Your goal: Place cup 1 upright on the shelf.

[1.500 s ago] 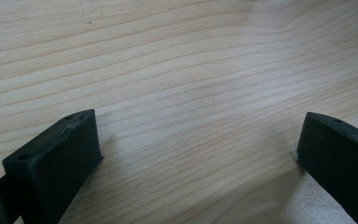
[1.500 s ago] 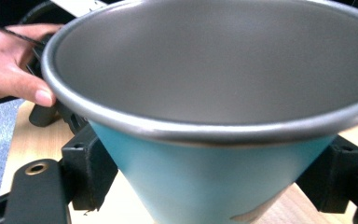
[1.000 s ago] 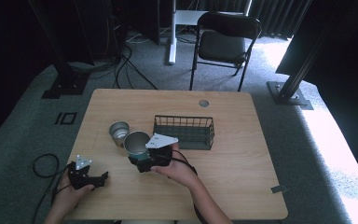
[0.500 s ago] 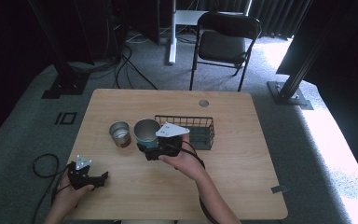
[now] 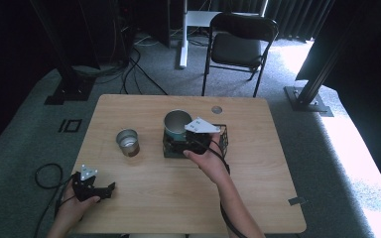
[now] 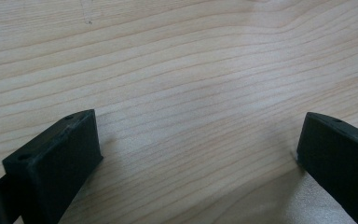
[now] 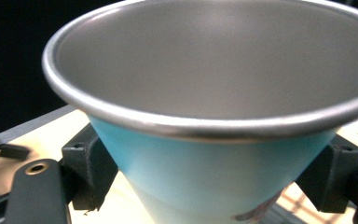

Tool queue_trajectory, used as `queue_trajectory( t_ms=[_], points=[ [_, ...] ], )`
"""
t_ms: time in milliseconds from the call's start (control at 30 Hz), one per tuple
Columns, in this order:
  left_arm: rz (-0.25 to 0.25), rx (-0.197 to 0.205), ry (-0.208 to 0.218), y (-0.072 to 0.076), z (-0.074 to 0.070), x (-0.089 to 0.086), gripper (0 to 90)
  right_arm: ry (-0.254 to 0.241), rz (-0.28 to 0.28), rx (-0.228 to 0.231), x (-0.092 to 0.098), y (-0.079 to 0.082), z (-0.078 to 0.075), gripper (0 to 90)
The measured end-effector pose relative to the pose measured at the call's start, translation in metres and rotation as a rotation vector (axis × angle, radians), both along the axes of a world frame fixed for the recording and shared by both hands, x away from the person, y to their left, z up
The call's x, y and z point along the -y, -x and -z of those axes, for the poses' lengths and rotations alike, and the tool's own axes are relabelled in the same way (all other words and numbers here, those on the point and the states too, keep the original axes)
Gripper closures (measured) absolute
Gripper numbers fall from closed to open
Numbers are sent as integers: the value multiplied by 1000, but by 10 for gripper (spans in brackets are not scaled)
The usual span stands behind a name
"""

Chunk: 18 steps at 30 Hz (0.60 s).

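High view: the right gripper [image 5: 181, 142] sits at the centre of the frame, over the left end of a black wire basket [image 5: 224, 140], and carries a blue cup [image 5: 177, 124] with a bare metal inside. The cup stands upright, mouth up, just above and to the left of the gripper's grey plate, above the basket's left end; whether it touches the basket cannot be told.

Right gripper view: the cup [image 7: 214, 116] spans the frame from the left to the right edge, its blue wall narrowing downward — one black jaw presses on it at lower left, the other at lower right, so the jaws are clamped on the cup's lower wall.

A second, smaller metal cup [image 5: 127, 142] stands on the table [image 5: 258, 198] left of centre, well apart from both grippers.

The left gripper [image 5: 99, 191] rests at the lower left of the high view, near the table's edge. Left gripper view: its jaws stand wide apart over bare wood — nothing lies between them.
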<state>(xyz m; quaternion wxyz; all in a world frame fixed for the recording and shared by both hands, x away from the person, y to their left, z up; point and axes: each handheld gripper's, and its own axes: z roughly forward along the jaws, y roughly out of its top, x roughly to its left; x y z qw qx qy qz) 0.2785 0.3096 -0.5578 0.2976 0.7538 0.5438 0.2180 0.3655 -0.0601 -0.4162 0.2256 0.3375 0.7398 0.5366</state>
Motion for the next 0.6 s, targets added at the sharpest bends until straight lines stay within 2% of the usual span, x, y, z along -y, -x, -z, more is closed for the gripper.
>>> queue_trajectory(
  t_ms=[333,400,433,567,600],
  points=[
    [0,1,-1,0,0,0,3,-13,160,13,32,-15,3,176],
    [-1,1,1,0,0,0,3,-9,169,13,35,-17,4,177],
    [0,1,0,0,0,0,3,-7,203,12,41,-20,6,176],
    [0,0,0,0,0,0,3,-10,271,5,51,-28,12,177],
    [0,0,0,0,0,0,3,-10,271,5,51,-28,12,177]
  ],
)
